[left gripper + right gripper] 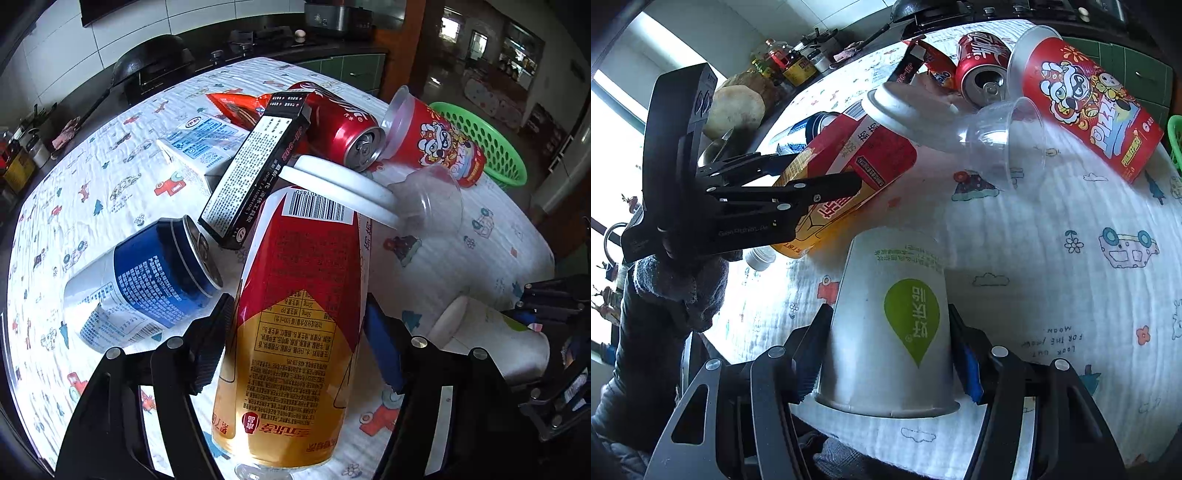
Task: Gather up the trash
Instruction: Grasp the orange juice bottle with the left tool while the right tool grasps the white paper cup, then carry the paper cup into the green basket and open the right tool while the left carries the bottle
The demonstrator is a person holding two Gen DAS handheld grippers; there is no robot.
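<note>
Left wrist view: red-and-gold bottle [295, 314] is pinched by left hand-held gripper [299, 332] above the worktop [461, 251]. White paper cup [890, 332] is clamped by right hand-held gripper [886, 350].

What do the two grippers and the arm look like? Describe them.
Both the left gripper and the right gripper are matte black angular frames with silver rivets, ribbed black pads and blue inserts. The left gripper's body carries faint grey lettering, and a dark grey knitted sleeve covers the arm behind it.
</note>
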